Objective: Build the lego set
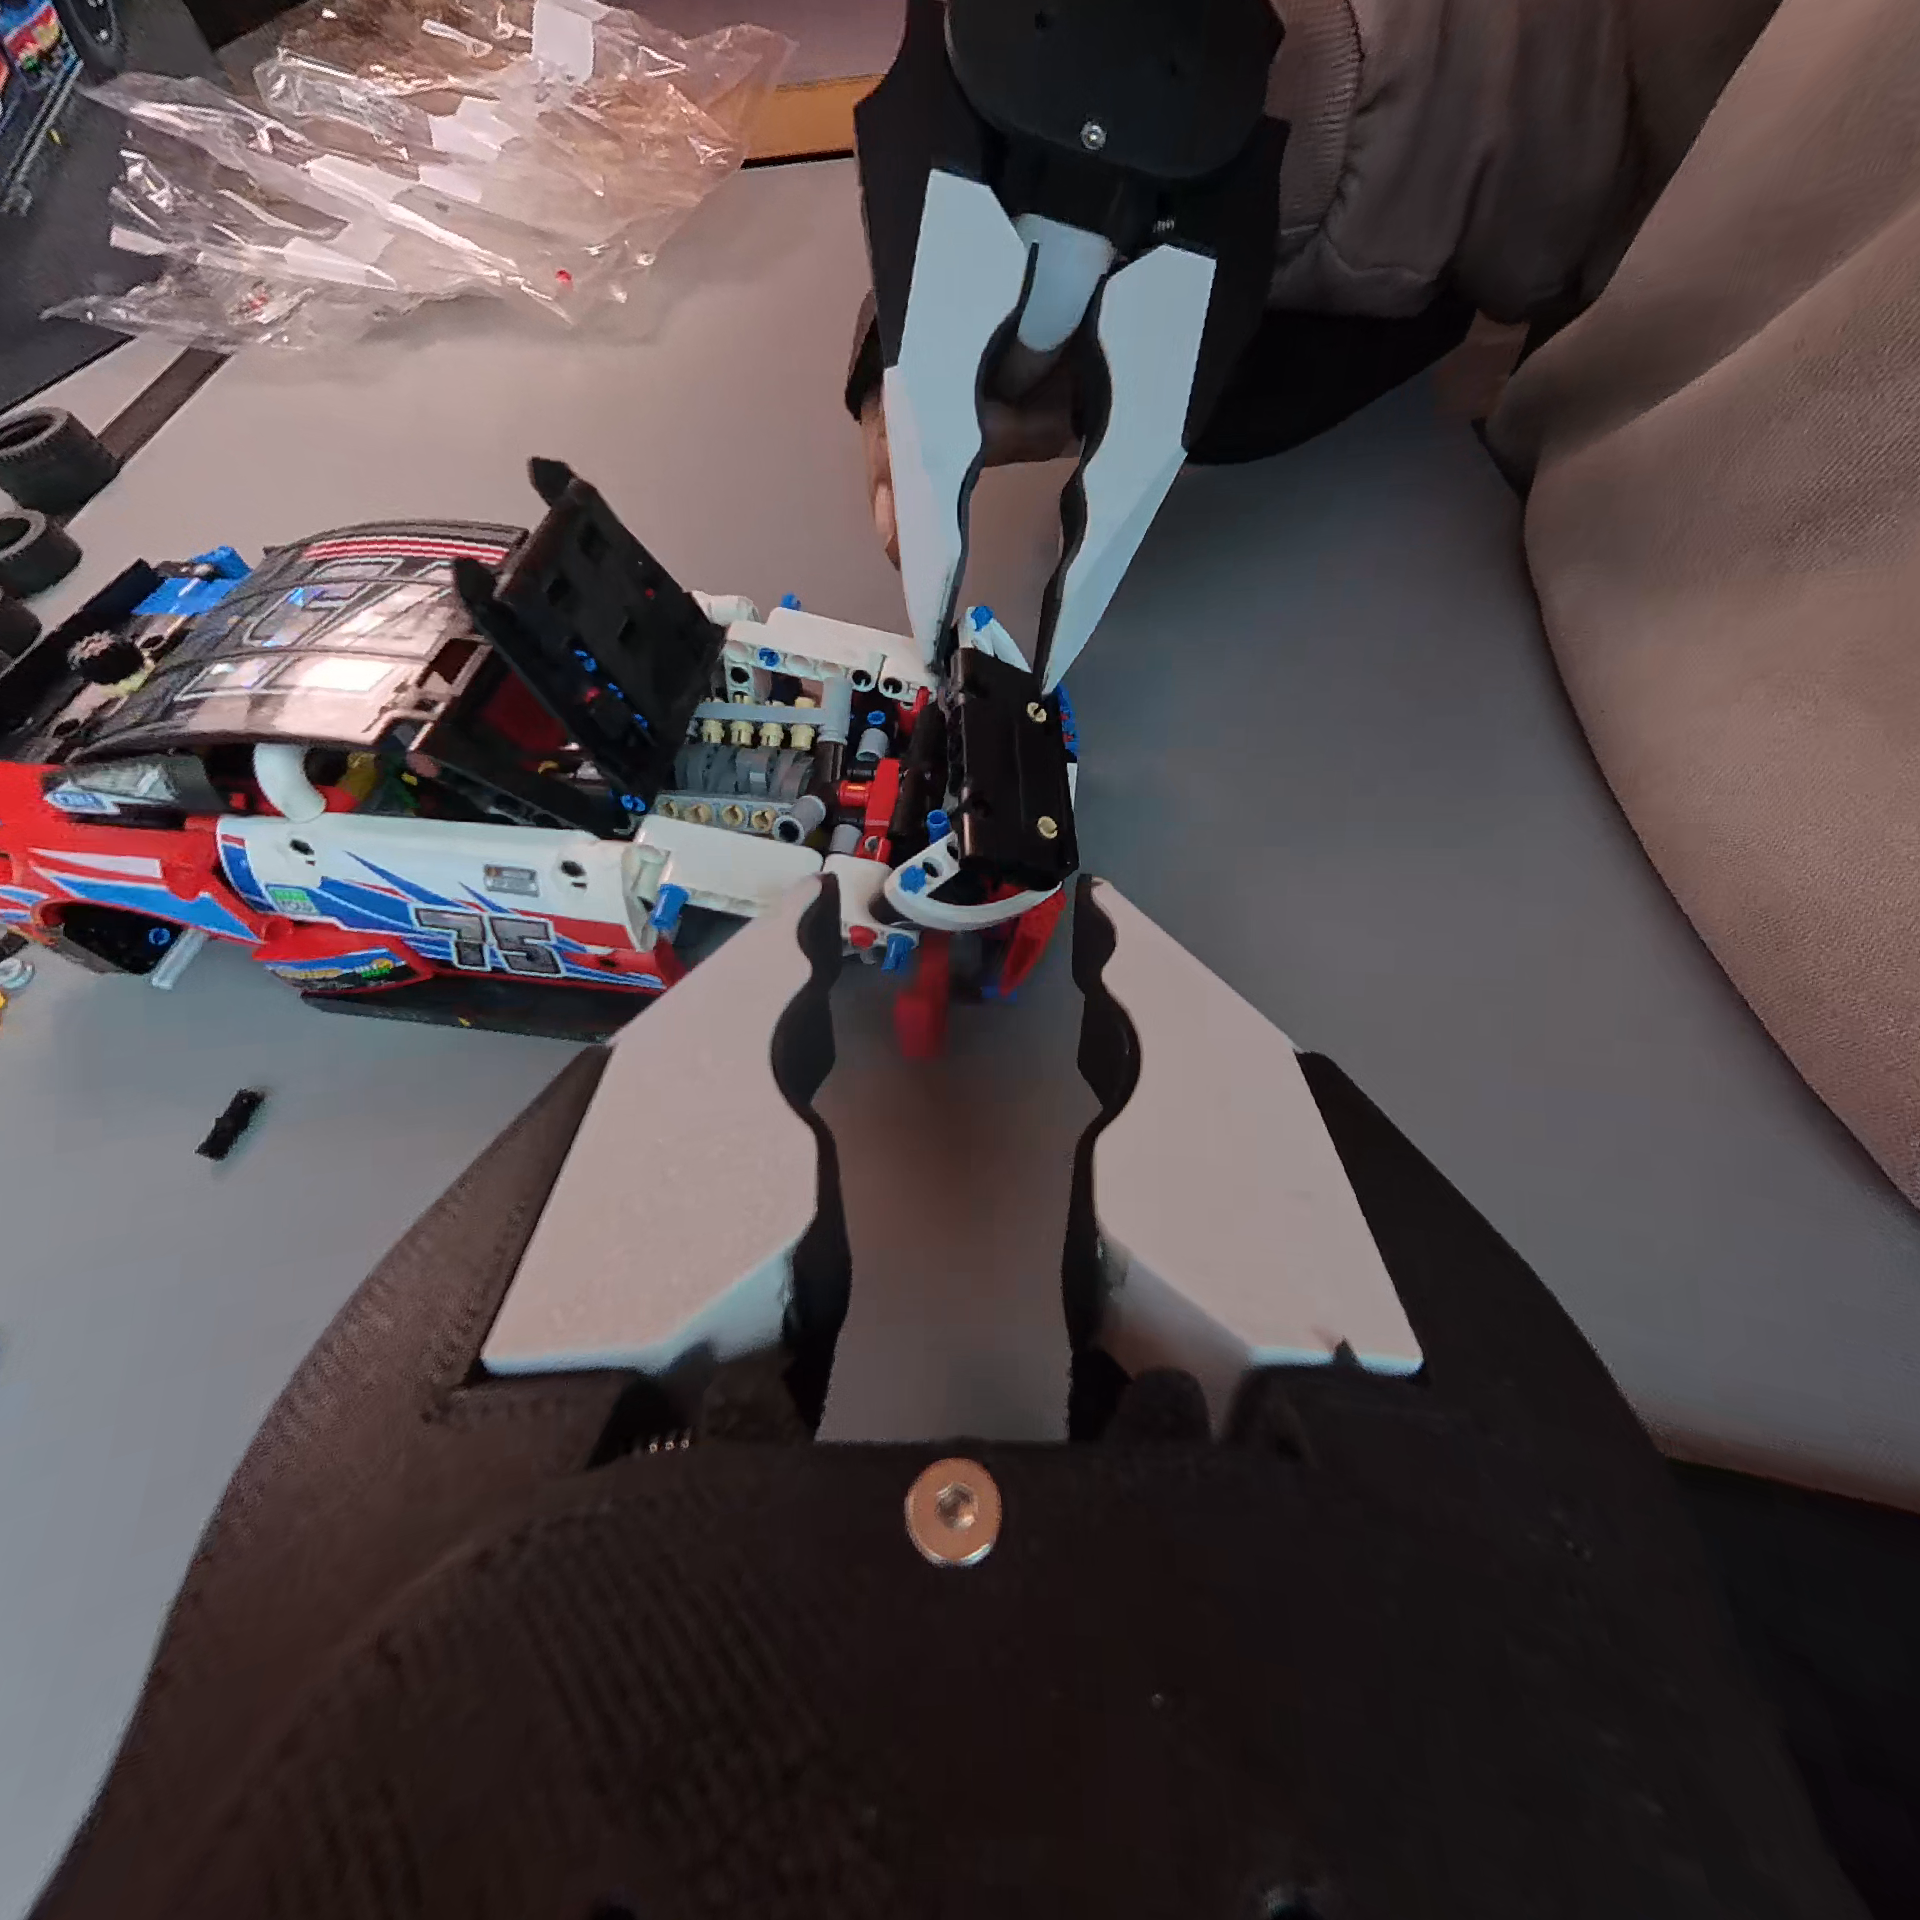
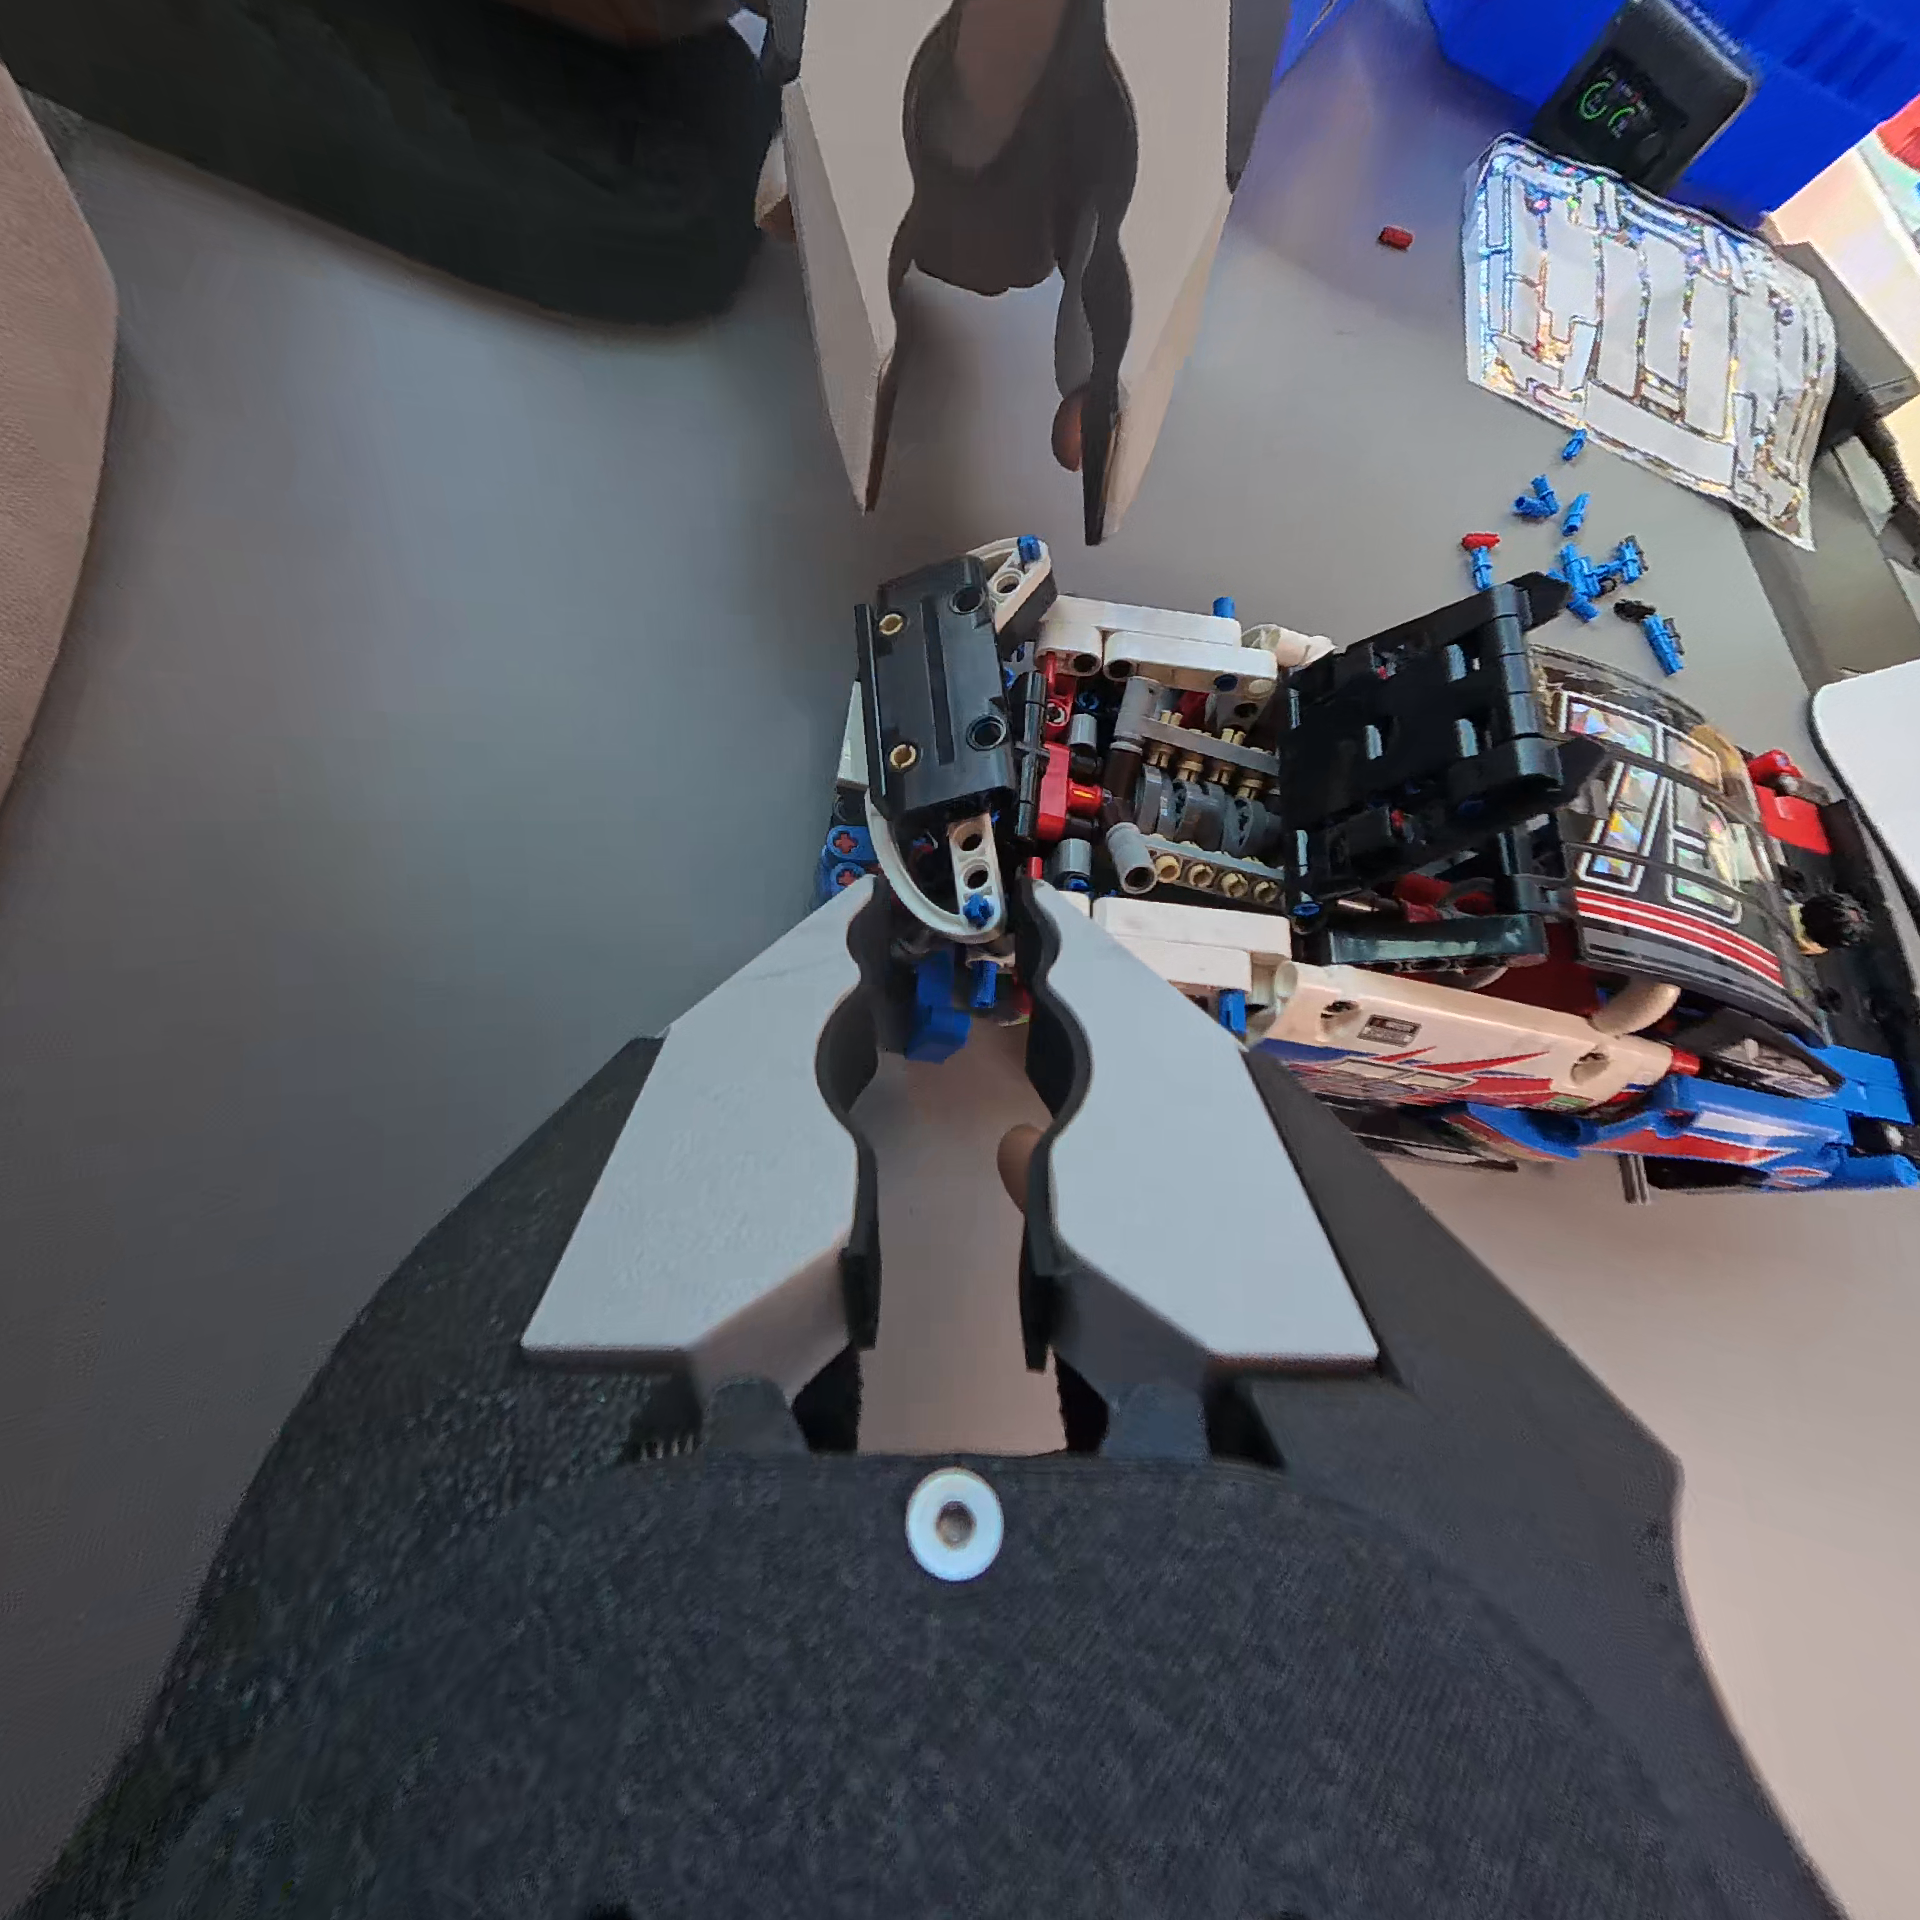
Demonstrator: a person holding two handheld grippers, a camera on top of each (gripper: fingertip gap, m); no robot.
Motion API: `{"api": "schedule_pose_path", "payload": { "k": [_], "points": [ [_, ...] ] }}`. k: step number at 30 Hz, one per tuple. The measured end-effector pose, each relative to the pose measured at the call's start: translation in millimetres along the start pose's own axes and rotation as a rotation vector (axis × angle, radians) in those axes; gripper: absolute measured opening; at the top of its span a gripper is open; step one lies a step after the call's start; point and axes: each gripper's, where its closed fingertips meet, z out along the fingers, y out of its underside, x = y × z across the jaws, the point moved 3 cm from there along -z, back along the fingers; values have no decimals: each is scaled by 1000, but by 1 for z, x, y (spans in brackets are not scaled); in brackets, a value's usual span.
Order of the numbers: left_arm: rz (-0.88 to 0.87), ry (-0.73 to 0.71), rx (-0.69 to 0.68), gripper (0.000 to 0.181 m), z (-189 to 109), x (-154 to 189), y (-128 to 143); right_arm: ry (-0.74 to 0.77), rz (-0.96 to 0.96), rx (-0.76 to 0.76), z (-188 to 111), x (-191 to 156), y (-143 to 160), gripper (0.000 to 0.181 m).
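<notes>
Lego car (image 1: 540, 790) nose between facing fingers (image 1: 717, 1101) of both grippers, unclasped.

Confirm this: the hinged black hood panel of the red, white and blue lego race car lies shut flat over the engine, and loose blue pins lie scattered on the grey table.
Not quite. The hinged black hood panel of the red, white and blue lego race car stands raised, leaving the engine uncovered, as the right wrist view shows. The loose blue pins do lie scattered on the grey table.
</notes>
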Motion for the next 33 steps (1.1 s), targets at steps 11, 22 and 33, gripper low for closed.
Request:
{"api": "schedule_pose_path", "payload": {
  "k": [11,22,33],
  "points": [
    [3,28,-14,0,7,-2,5,-172,251,118,-6,4,0,17],
    [-43,51,9,30,-1,2,5,-183,402,191,-6,2,-10,15],
    [-99,26,90,49,14,-5,-18,-134,505,436,-46,46,-50,14]
  ]
}}
